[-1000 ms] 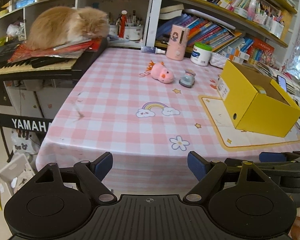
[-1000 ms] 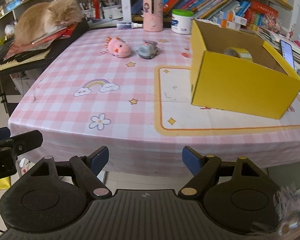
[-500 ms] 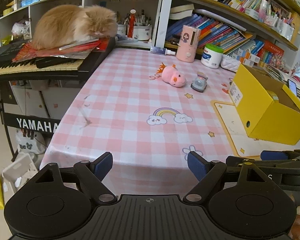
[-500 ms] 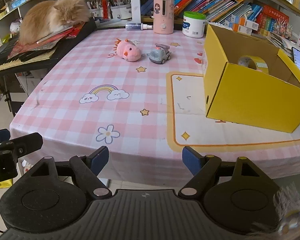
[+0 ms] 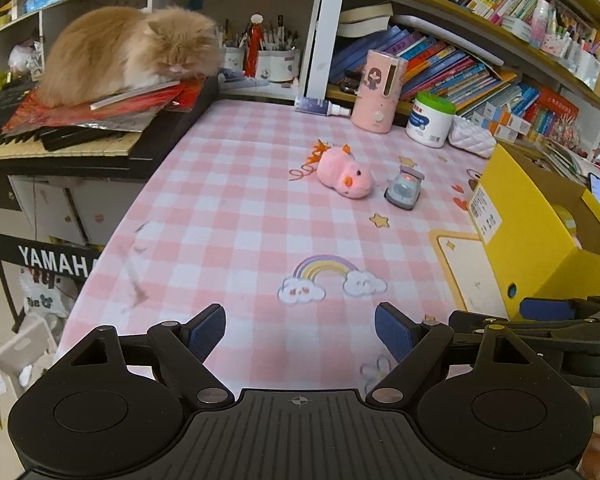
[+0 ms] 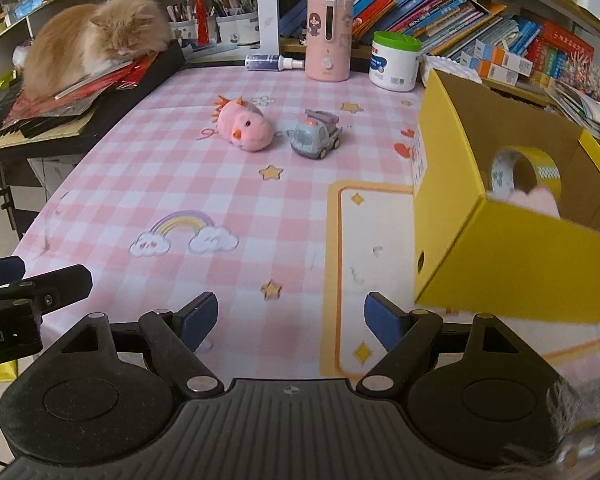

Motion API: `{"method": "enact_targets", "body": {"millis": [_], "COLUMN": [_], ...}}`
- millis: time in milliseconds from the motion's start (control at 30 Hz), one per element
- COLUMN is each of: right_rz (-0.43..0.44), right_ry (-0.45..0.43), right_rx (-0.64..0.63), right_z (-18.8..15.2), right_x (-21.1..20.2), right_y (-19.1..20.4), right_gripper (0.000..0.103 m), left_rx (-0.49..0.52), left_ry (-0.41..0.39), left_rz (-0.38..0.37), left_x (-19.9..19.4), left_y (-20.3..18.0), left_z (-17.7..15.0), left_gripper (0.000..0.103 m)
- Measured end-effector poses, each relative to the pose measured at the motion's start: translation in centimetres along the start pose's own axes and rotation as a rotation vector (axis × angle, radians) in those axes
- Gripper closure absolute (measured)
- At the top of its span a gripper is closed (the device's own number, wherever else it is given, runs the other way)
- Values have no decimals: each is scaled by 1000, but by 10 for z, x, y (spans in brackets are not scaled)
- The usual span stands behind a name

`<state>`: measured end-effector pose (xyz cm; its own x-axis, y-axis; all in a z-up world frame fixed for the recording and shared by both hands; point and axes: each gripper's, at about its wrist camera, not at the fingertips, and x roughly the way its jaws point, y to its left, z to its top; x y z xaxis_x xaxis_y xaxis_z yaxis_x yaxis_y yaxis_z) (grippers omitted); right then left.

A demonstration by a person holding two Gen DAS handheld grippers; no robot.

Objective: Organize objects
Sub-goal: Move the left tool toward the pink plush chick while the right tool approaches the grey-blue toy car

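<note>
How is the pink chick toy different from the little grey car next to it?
The pink chick toy looks soft and fuzzy; the grey toy car looks hard and smooth. The chick has an orange beak and orange tufts; the car has wheels and a red spot on top. The chick lies to the left of the car. Both sit on the checked tablecloth, outside the yellow box.

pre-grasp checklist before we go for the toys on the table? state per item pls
1. Left gripper open, nothing between the pads: ok.
2. Right gripper open, nothing between the pads: ok.
3. Pink plush chick and grey toy truck side by side, apart, unobstructed: ok.
4. Yellow box open at the top, tape roll and something pink inside; room left: cannot tell.
5. Cat off the tablecloth, lying on the keyboard: ok.
</note>
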<state>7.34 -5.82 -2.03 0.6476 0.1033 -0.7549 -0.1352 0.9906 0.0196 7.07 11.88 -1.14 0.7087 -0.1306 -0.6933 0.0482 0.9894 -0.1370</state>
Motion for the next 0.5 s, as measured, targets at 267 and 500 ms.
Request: {"method": "enact_targets", "body": {"millis": [267,500], "right_rz": [4,21], "right_ry": [-31,-44], "right_rx": [-20,-28], "right_z": [34,66], "right_x": [24,50], "right_y": [-11,-16], "right_gripper": [24,24], "left_rx": [-2,4], "left_ry": [-16,-38], "left_rz": [13,31], "left_x": [29,55], "left_y": [-8,-12], "left_z": [36,70], "left_gripper": [19,19]}}
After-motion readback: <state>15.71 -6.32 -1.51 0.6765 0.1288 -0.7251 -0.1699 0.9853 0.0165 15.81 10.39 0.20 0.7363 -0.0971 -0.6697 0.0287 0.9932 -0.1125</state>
